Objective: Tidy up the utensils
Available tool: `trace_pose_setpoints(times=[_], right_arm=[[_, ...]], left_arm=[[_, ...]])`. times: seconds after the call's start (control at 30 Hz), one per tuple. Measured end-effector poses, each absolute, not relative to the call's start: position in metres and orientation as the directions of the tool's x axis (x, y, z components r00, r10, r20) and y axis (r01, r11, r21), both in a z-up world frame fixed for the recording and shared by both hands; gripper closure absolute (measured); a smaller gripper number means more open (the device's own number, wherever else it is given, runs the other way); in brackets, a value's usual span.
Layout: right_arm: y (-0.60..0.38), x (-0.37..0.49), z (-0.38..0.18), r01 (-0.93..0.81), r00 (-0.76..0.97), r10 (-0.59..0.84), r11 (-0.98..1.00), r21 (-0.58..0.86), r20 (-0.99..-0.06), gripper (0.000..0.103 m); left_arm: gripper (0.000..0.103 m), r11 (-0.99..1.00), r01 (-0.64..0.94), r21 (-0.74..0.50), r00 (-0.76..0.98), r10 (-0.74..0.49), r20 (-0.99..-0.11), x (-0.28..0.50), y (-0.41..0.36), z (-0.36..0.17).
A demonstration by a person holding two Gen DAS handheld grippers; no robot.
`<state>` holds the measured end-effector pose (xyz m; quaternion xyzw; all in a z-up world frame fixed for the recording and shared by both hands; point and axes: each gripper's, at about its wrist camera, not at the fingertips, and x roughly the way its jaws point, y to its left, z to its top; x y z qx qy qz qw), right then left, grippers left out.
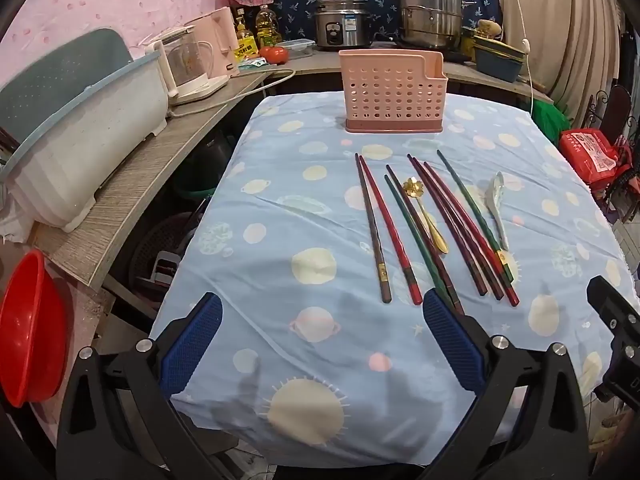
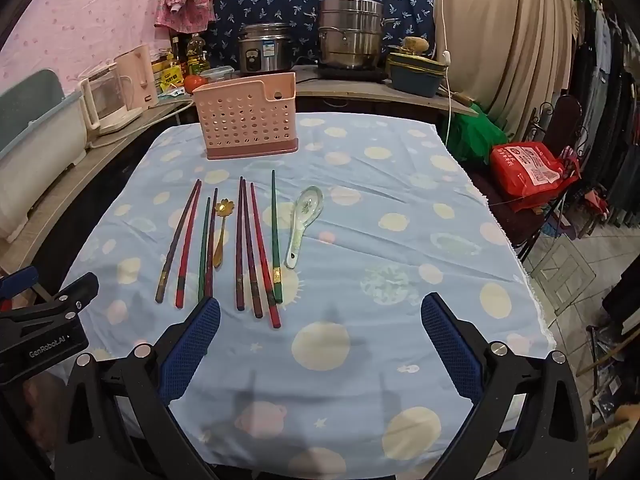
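Note:
A pink perforated utensil holder (image 1: pixel 394 94) (image 2: pixel 248 116) stands empty at the far end of the table. Several red, green and dark chopsticks (image 1: pixel 436 224) (image 2: pixel 244 244) lie side by side on the cloth. A small gold flower-shaped spoon (image 1: pixel 426 210) (image 2: pixel 221 232) lies among them. A white ceramic spoon (image 1: pixel 498 204) (image 2: pixel 304 224) lies at their right. My left gripper (image 1: pixel 322 312) is open and empty, above the near cloth left of the chopsticks' ends. My right gripper (image 2: pixel 320 316) is open and empty, near the chopsticks' near ends.
The table wears a blue planet-print cloth (image 1: pixel 304 208) (image 2: pixel 400 216). A side counter at the left holds a white dish rack (image 1: pixel 80 140) and a kettle (image 1: pixel 188 64). Pots (image 2: pixel 348 32) stand on the back counter. A red basin (image 1: pixel 28 332) sits low left. A red bag (image 2: pixel 528 168) lies on a chair at right.

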<state>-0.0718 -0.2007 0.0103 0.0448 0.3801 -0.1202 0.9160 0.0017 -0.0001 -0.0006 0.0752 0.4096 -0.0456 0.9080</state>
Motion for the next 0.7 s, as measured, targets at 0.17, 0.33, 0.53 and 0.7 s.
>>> trace_pose_setpoints(times=[0.17, 0.33, 0.53, 0.7], right_arm=[[-0.196, -0.071, 0.008, 0.247, 0.682, -0.178, 0.969, -0.006, -0.709, 0.006], [-0.203, -0.070, 0.017, 0.265, 0.682, -0.198, 0.964, -0.015, -0.704, 0.006], [-0.205, -0.071, 0.013, 0.274, 0.682, -0.206, 0.962, -0.016, -0.702, 0.006], [-0.208, -0.072, 0.014, 0.273, 0.683, -0.204, 0.962, -0.014, -0.701, 0.006]], left_arm=[[0.007, 0.984, 0.147, 0.098, 0.660, -0.024, -0.751, 0.006, 0.008, 0.004], [0.007, 0.985, 0.136, 0.103, 0.666, -0.014, -0.746, 0.006, 0.009, 0.006], [0.007, 0.986, 0.127, 0.105, 0.670, -0.007, -0.742, 0.004, 0.007, 0.001], [0.007, 0.986, 0.128, 0.103, 0.672, -0.010, -0.740, 0.002, 0.008, 0.001]])
